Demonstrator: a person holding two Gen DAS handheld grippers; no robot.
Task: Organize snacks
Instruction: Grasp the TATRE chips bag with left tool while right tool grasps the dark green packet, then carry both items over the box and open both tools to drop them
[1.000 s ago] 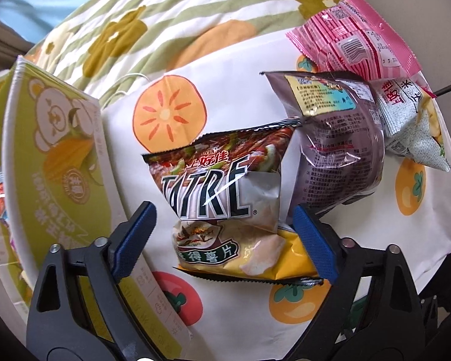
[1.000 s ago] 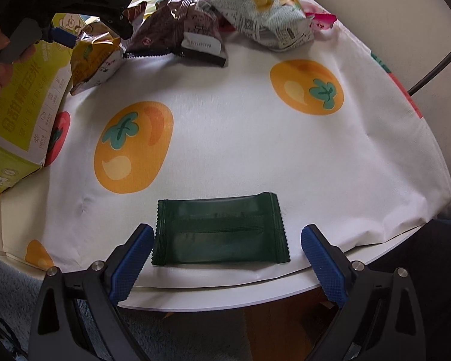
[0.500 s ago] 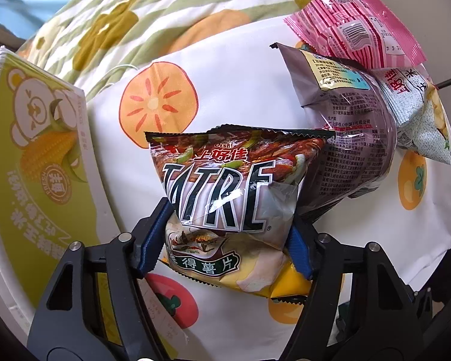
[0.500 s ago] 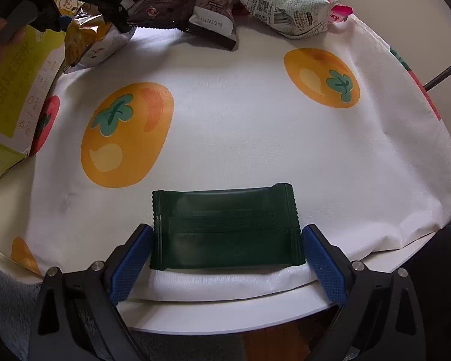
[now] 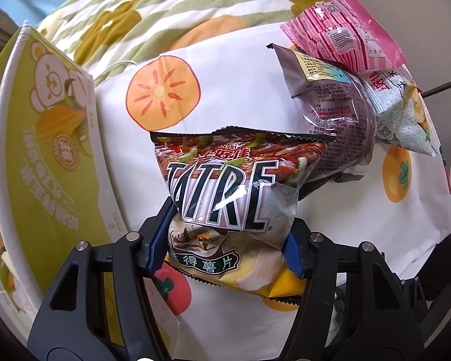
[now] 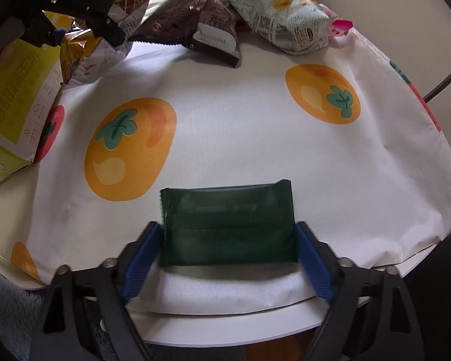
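My left gripper [image 5: 228, 240] is shut on a potato chip bag [image 5: 234, 192] and holds it just above the tablecloth; it also shows at the top left of the right wrist view [image 6: 84, 9]. My right gripper [image 6: 228, 249] is shut on a dark green flat packet [image 6: 228, 225] near the table's front edge. A purple-brown snack bag [image 5: 333, 114], a pink striped bag [image 5: 342, 30] and a grey-green bag [image 5: 403, 111] lie in a heap at the back.
A green and white corn box [image 5: 48, 156] stands open at the left, beside the chip bag. A white cloth with orange fruit prints [image 6: 255, 114] covers the round table. A bed with a striped quilt [image 5: 135, 9] lies behind.
My left gripper closed on the chip bag and lifted it slightly. My right gripper moved forward around the green packet and closed on it.
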